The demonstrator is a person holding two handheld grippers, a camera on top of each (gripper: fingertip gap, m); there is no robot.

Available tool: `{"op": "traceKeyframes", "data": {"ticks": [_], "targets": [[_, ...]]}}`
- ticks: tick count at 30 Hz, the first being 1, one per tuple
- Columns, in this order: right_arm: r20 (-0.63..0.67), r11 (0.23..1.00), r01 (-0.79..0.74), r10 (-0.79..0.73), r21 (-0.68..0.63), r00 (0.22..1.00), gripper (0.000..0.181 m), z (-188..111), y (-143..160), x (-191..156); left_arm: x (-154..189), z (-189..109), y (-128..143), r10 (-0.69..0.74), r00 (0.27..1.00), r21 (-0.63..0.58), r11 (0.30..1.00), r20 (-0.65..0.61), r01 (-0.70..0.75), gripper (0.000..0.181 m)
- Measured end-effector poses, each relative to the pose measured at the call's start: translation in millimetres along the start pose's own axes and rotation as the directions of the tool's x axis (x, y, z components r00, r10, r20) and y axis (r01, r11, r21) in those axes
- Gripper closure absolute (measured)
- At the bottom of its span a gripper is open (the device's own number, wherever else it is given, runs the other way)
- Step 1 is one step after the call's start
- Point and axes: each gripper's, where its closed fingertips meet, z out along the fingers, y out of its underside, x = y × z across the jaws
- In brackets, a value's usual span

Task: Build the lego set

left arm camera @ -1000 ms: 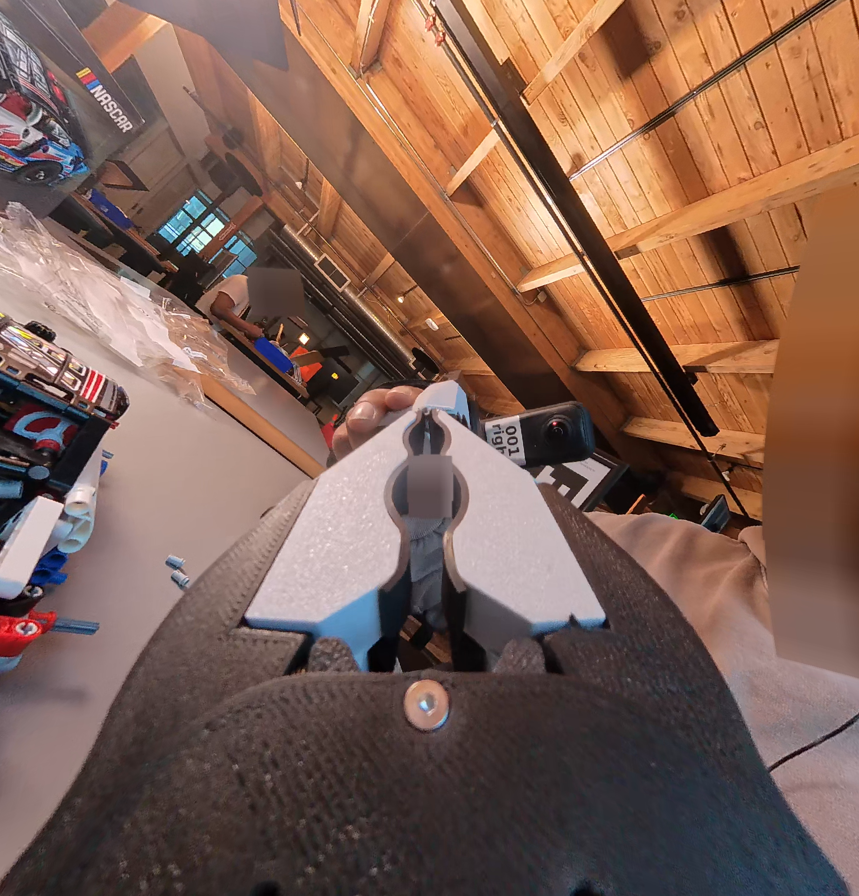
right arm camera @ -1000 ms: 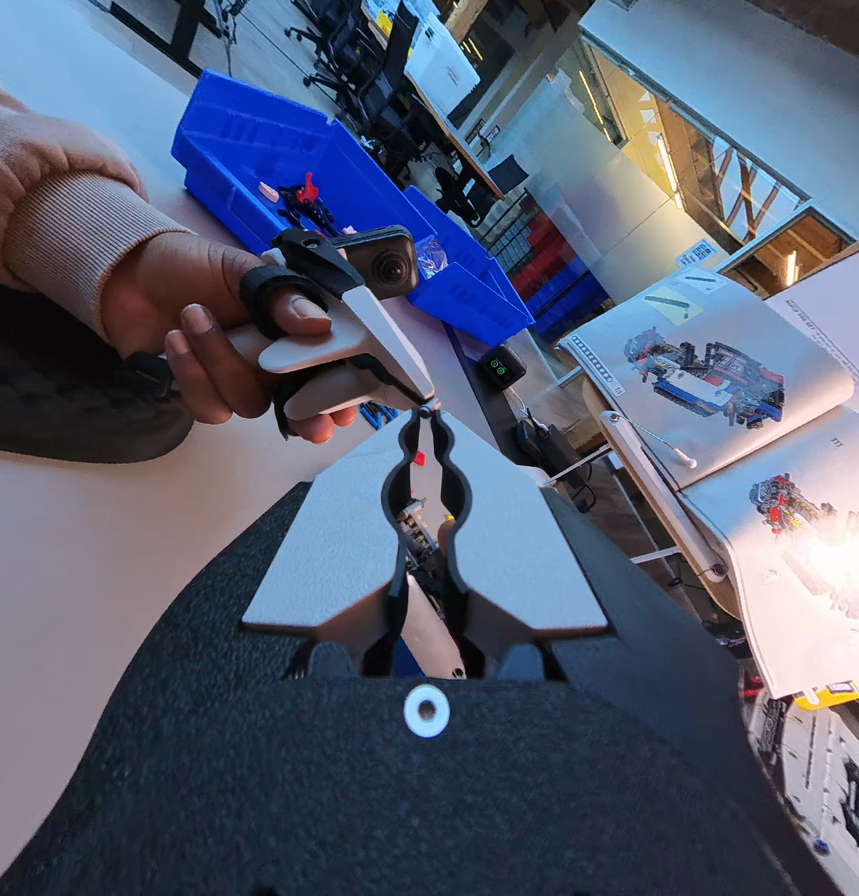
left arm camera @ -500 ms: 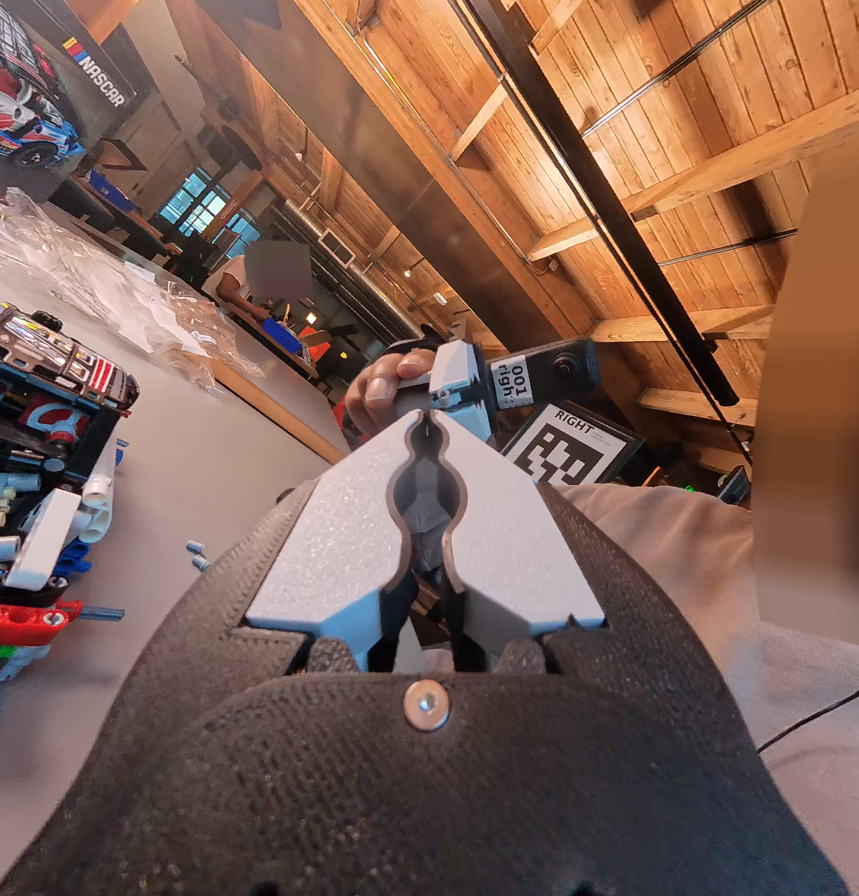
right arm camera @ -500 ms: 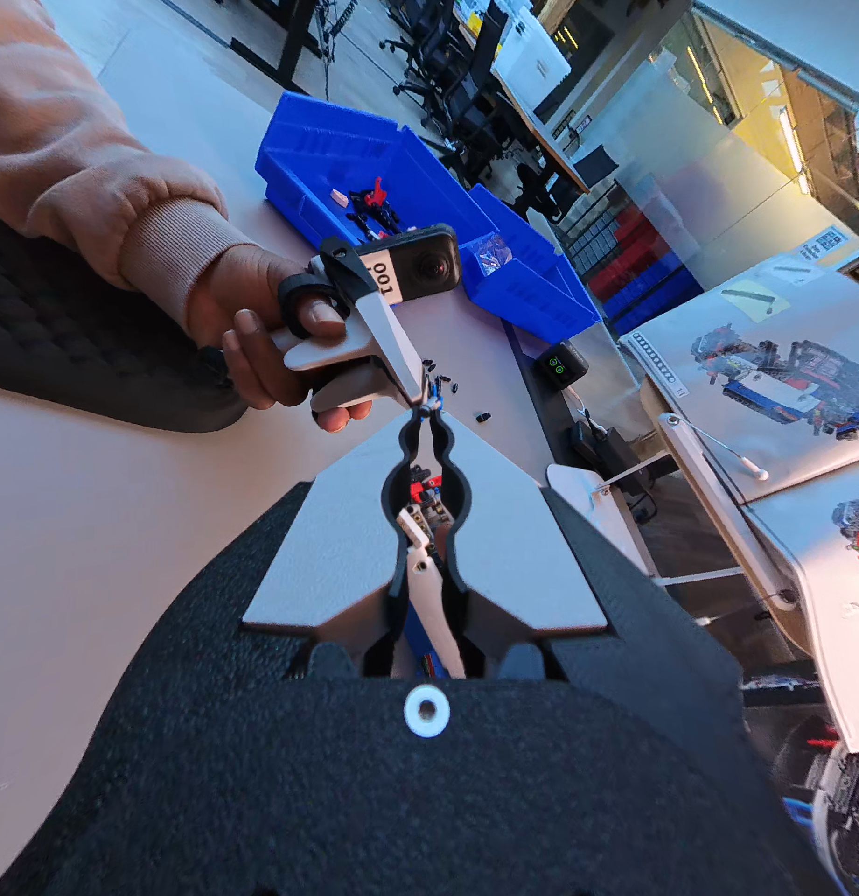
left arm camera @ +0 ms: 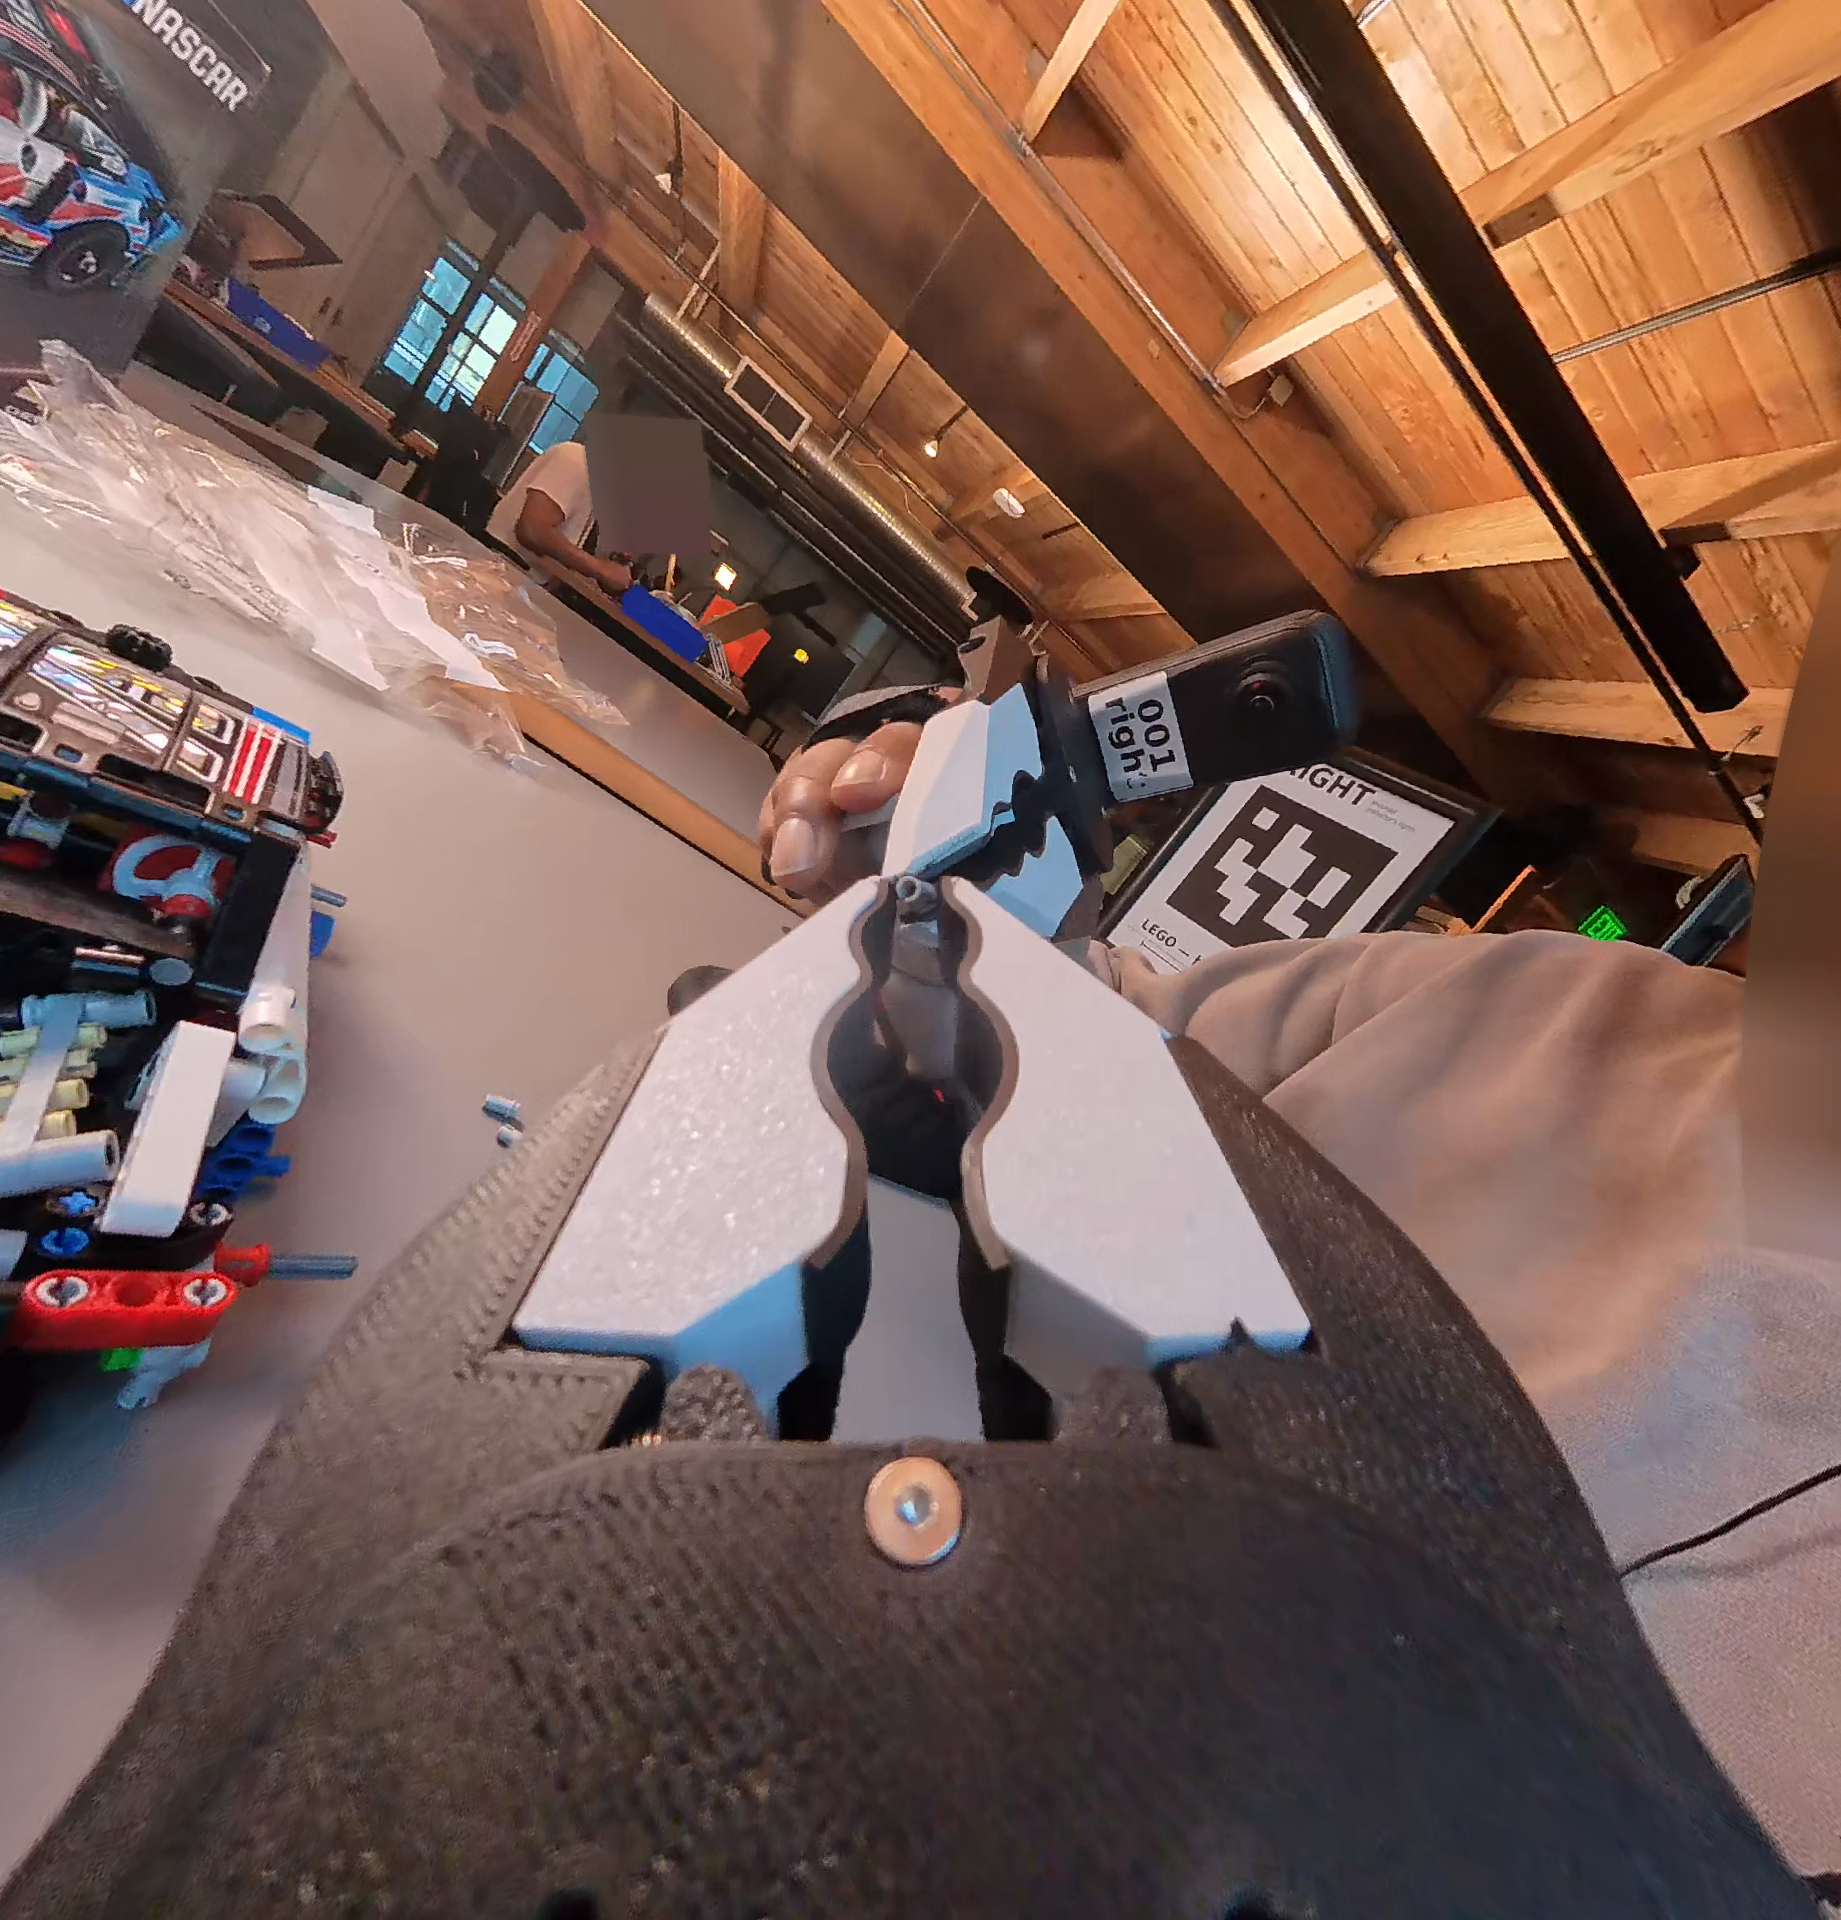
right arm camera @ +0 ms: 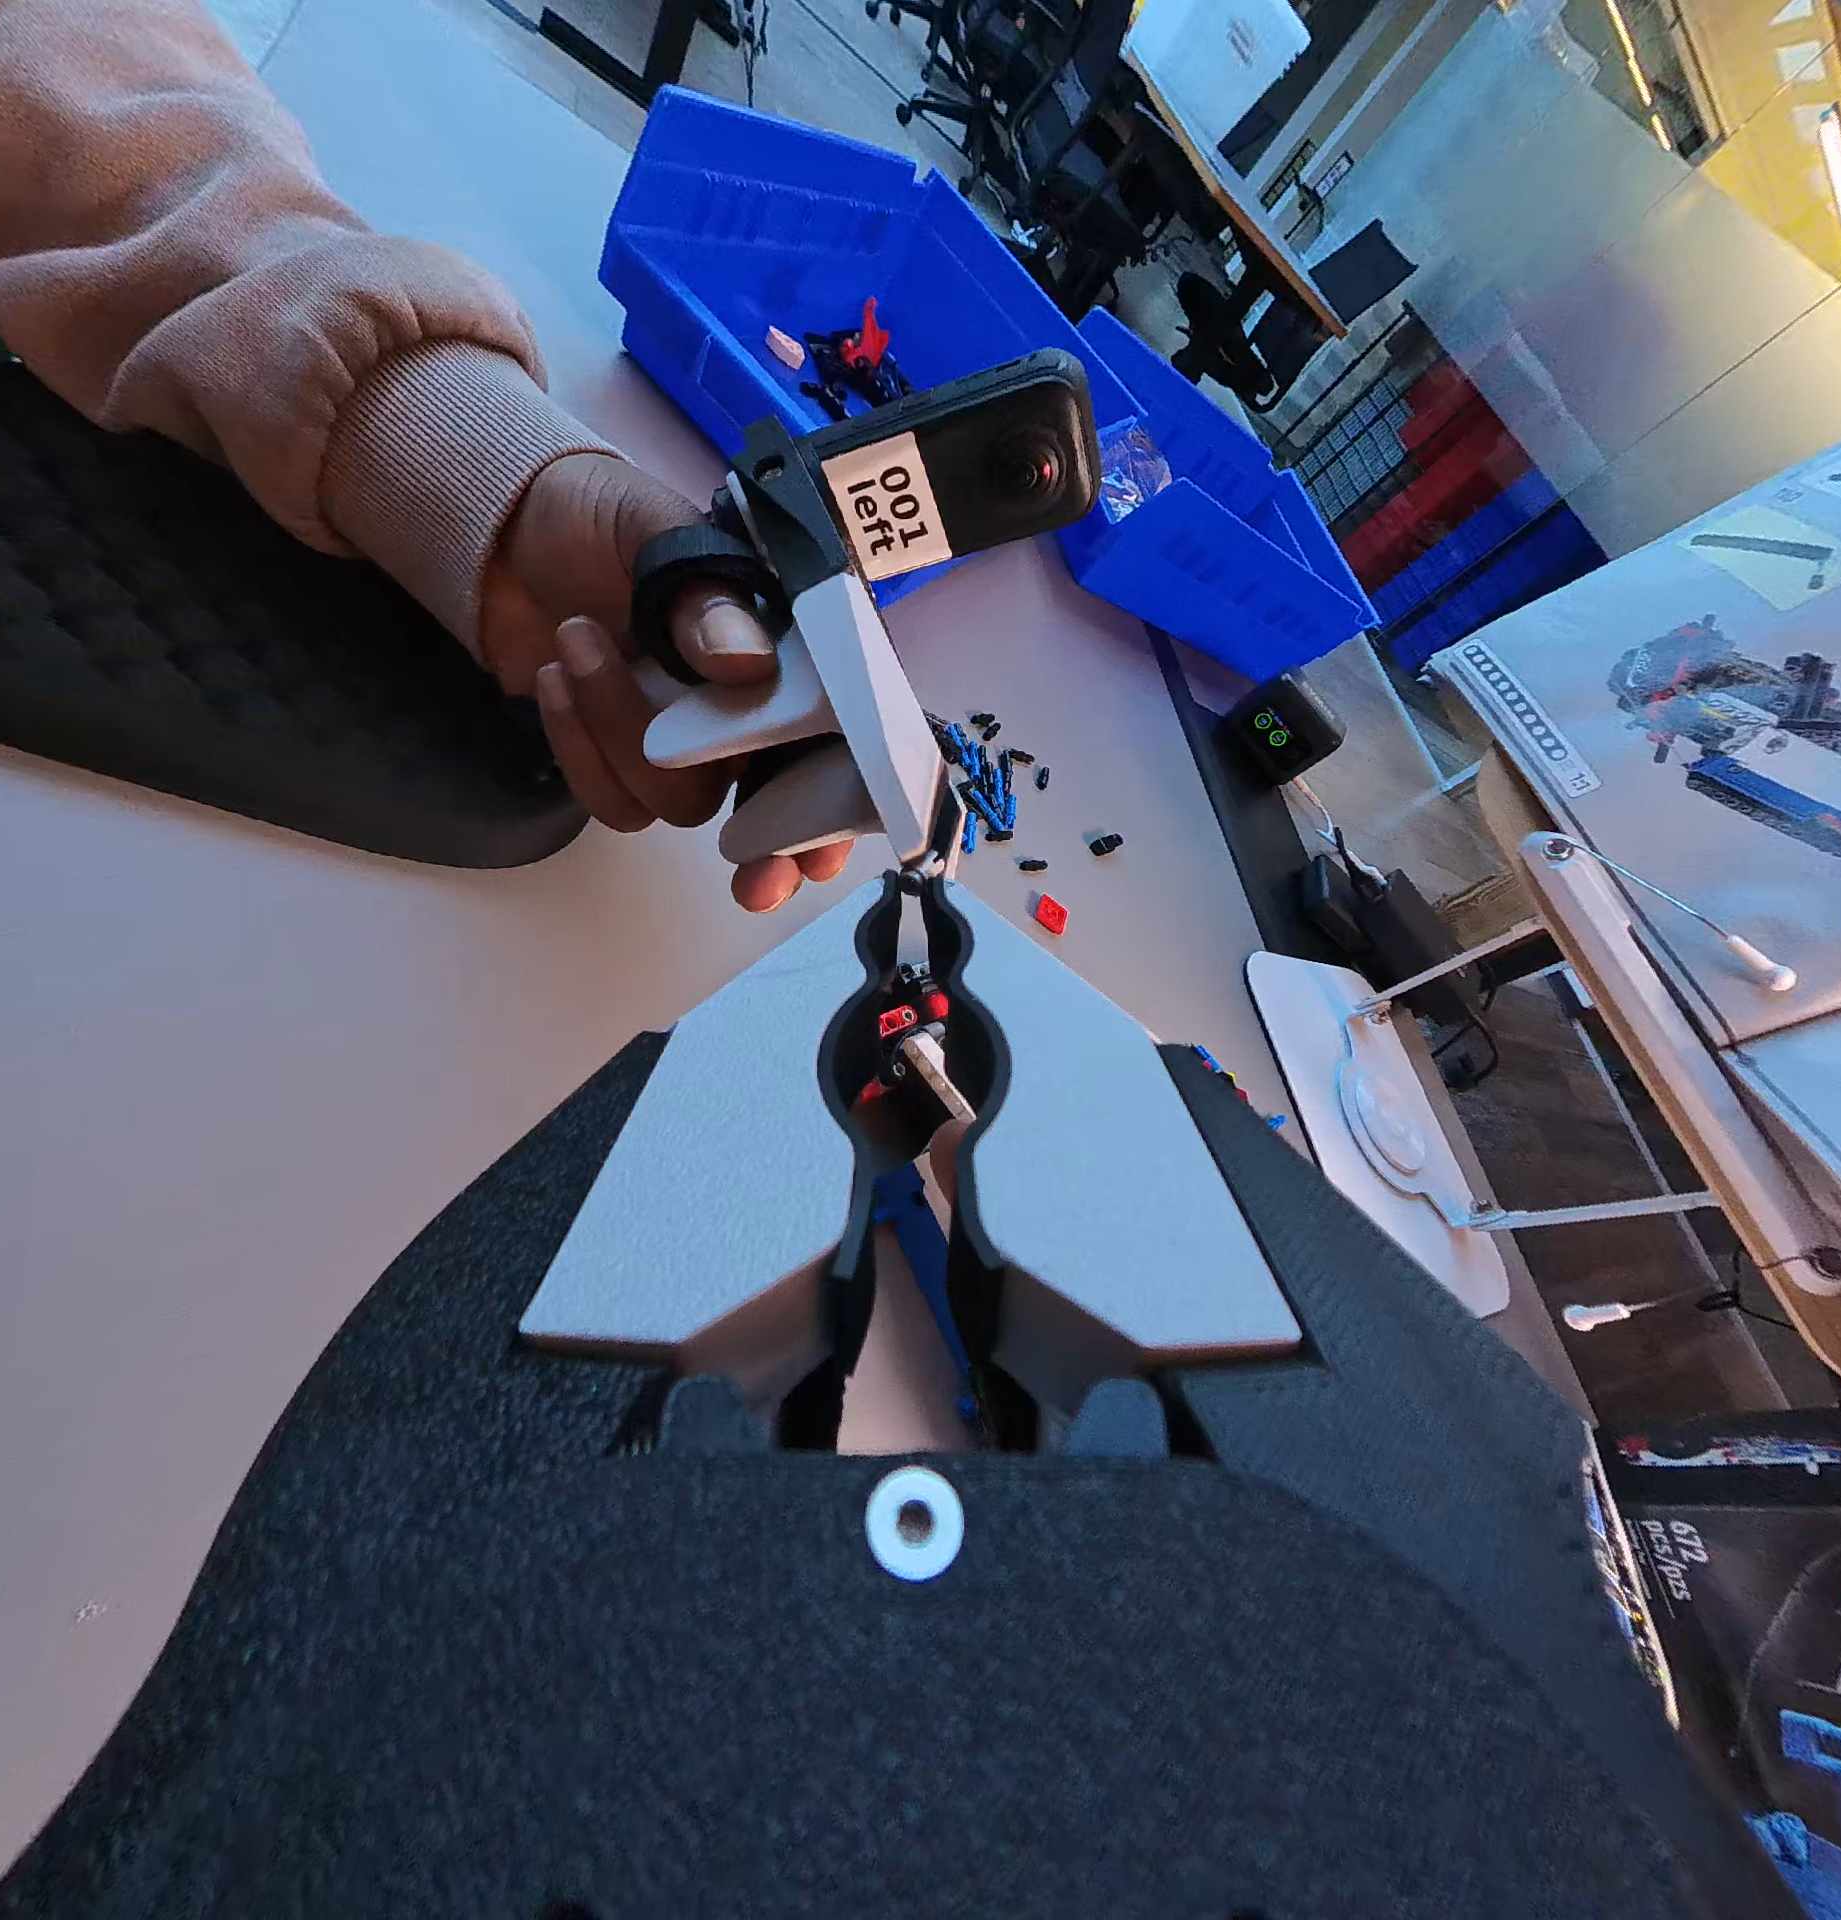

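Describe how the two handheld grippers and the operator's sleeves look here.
Both grippers, left gripper and right gripper, have pale grey wedge-shaped fingers with dark inner pads on a black textured body. Each carries a black camera with a white label, plus a black finger loop. Sleeve: beige-pink, ribbed cuff.

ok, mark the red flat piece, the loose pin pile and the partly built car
red flat piece (right arm camera: 1051,912), right wrist view, top face
loose pin pile (right arm camera: 983,774), right wrist view, middle of the cluster
partly built car (left arm camera: 116,717), left wrist view, roof panel

Above me, a timber-plank ceiling with exposed beams; daylight enters far windows; black office chairs crowd the grey floor.
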Motion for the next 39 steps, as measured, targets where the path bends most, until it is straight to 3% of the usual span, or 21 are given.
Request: {"op": "traceKeyframes", "data": {"ticks": [10,24,39], "targets": [[0.036,1.0,0.012,-0.012,-0.009,0.999,0.178,-2.3,0.4,-5.2,2.6,1.1,4.4,-0.006,1.0,-0.023,1.0,-0.018,0.005,0.178],[-0.188,0.997,0.014,0.0,0.075,0.982,0.174,6.0,-8.9,9.8,2.7,-5.2,-10.1,-0.117,0.992,0.094,0.988,-0.047,0.121,0.179],[-0.216,0.989,0.144,-0.132,0.04,0.967,0.178,5.6,-15.6,11.8,7.3,-4.4,-13.3,-0.183,0.979,0.129,0.973,-0.084,0.193,0.178]]}}
